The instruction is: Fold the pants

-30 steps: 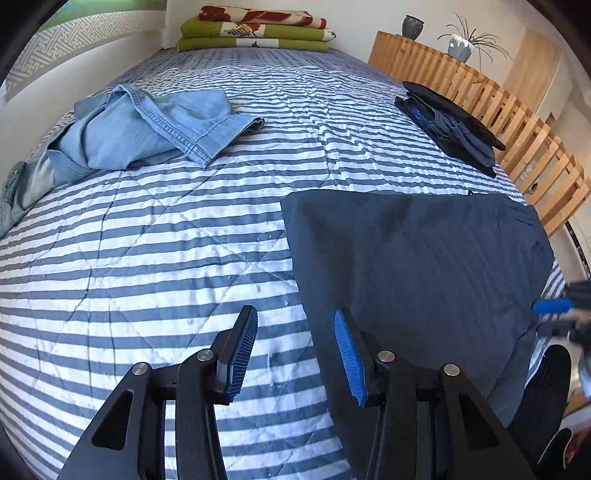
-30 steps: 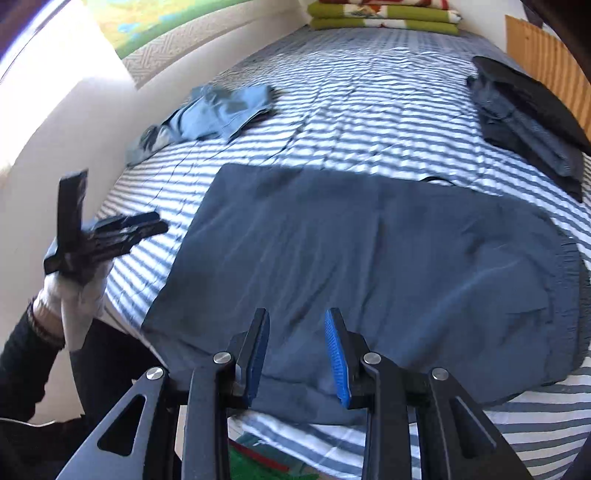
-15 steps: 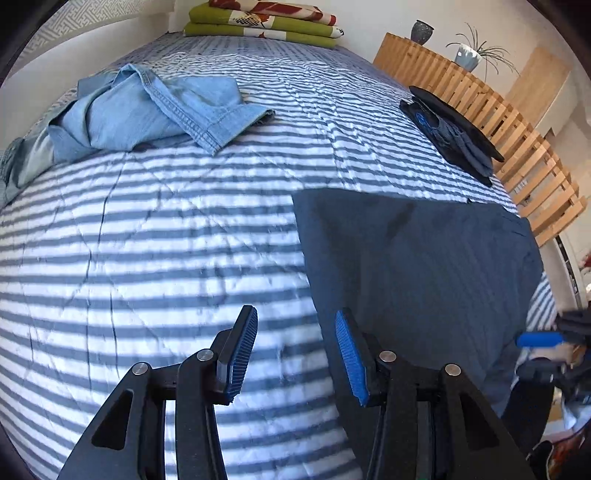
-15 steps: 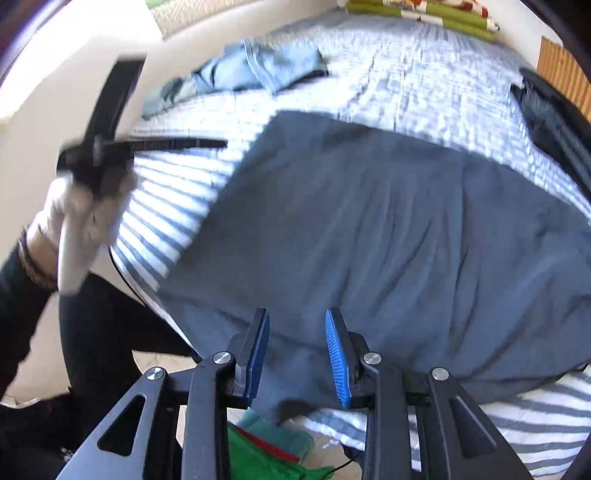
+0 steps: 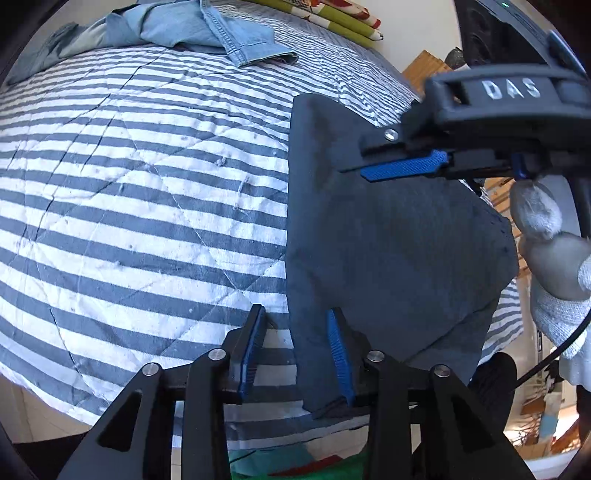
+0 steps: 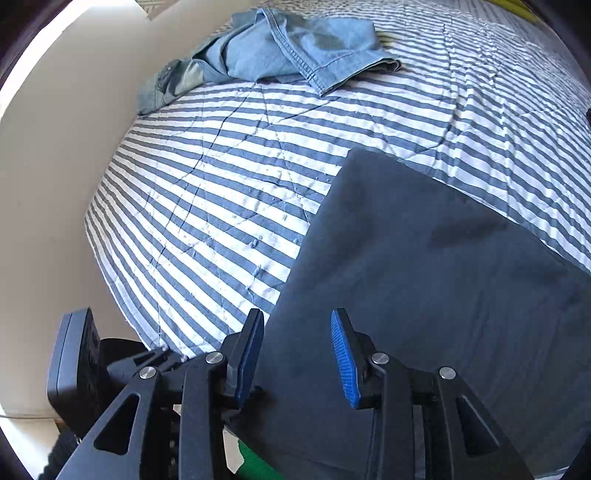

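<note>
The dark grey pants [image 5: 388, 240] lie flat on the striped bed cover [image 5: 147, 192]. Their near left corner [image 5: 314, 376] hangs over the bed's front edge. My left gripper [image 5: 295, 350] straddles that corner; its jaws are closing, with the fabric's edge between them close to the right pad and not pinched. My right gripper [image 5: 373, 171], held by a gloved hand [image 5: 546, 240], hovers side-on over the pants' left part. In the right wrist view my right gripper [image 6: 295, 354] points down at the pants [image 6: 424, 277]. Its jaws are opening, with flat cloth below the gap.
Crumpled light blue jeans [image 5: 177, 29] lie at the bed's far left, also in the right wrist view [image 6: 280, 51]. Green and red folded bedding [image 5: 332, 18] sits at the head. A wooden slatted frame [image 5: 424, 66] is right; green cloth [image 5: 295, 461] lies on the floor.
Both grippers have come to the pants' near left corner. The left jaws have narrowed around the fabric edge. The right gripper has swung left across the pants and widened slightly.
</note>
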Motion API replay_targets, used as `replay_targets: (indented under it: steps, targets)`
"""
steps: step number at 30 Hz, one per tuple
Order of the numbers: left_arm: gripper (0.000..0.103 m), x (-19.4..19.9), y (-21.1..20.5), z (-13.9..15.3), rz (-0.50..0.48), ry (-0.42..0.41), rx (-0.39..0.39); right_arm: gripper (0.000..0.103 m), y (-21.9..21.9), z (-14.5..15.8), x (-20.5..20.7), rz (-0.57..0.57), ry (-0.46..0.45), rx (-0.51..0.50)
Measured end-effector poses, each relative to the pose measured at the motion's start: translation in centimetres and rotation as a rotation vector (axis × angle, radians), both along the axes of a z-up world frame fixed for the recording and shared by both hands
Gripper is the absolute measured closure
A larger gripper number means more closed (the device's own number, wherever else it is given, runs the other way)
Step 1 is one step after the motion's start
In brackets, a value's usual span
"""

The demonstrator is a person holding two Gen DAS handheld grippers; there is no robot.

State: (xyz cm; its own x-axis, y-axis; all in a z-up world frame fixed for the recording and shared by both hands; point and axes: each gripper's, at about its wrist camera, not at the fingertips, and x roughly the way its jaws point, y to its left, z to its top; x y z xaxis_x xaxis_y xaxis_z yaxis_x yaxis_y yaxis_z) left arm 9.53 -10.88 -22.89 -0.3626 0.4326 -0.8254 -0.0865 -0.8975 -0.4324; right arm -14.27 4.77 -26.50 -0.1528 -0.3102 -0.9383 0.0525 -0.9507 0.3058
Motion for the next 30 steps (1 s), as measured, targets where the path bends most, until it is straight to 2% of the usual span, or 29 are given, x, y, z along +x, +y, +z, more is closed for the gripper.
replay_targets:
  steps: [2, 4, 6, 10, 13, 18, 20, 21, 23, 25, 29, 30]
  targets:
    - [0.080, 0.6, 0.2, -0.2, 0.006, 0.013, 0.001, 0.068, -0.8, -0.9, -1.2, -0.009, -0.030, 0.018]
    - [0.094, 1.0, 0.0, -0.3, 0.013, 0.013, 0.029, 0.068, -2.0, -1.7, -2.0, 0.008, -0.049, 0.061]
    - [0.098, 1.4, -0.2, -0.2, 0.023, 0.028, 0.060, 0.068, -3.0, -2.4, -2.3, 0.023, -0.071, 0.100]
    - [0.100, 2.4, -0.5, 0.9, 0.028, 0.079, 0.104, 0.067, -4.8, -3.4, -2.5, 0.057, -0.114, 0.159]
    - [0.101, 2.9, -0.3, 1.8, 0.018, 0.108, 0.126, 0.067, -5.8, -4.0, -2.3, 0.085, -0.135, 0.234]
    - [0.100, 3.4, 0.0, 2.4, 0.007, 0.127, 0.102, 0.069, -5.9, -5.0, -1.9, 0.111, -0.174, 0.339]
    - [0.100, 3.7, -0.1, 2.4, 0.001, 0.127, 0.092, 0.092, -5.4, -5.0, -1.6, 0.103, -0.167, 0.352]
    - [0.098, 3.8, -0.1, 2.4, 0.007, 0.122, 0.081, 0.093, -5.0, -4.8, -1.6, 0.095, -0.166, 0.341]
    - [0.085, 3.2, 1.0, 2.5, 0.022, 0.115, 0.029, 0.099, -4.2, -4.4, -1.2, 0.085, -0.149, 0.318]
    - [0.062, 3.1, 0.9, 2.8, 0.032, 0.123, -0.015, 0.100, -3.4, -3.9, -0.9, 0.084, -0.131, 0.308]
    - [0.063, 2.9, 2.4, 2.6, -0.013, 0.116, -0.035, 0.101, -2.0, -3.0, -0.3, 0.073, -0.108, 0.279]
    - [0.076, 2.7, 2.7, 2.4, -0.020, 0.109, -0.032, 0.101, -1.4, -2.7, -0.2, 0.071, -0.101, 0.273]
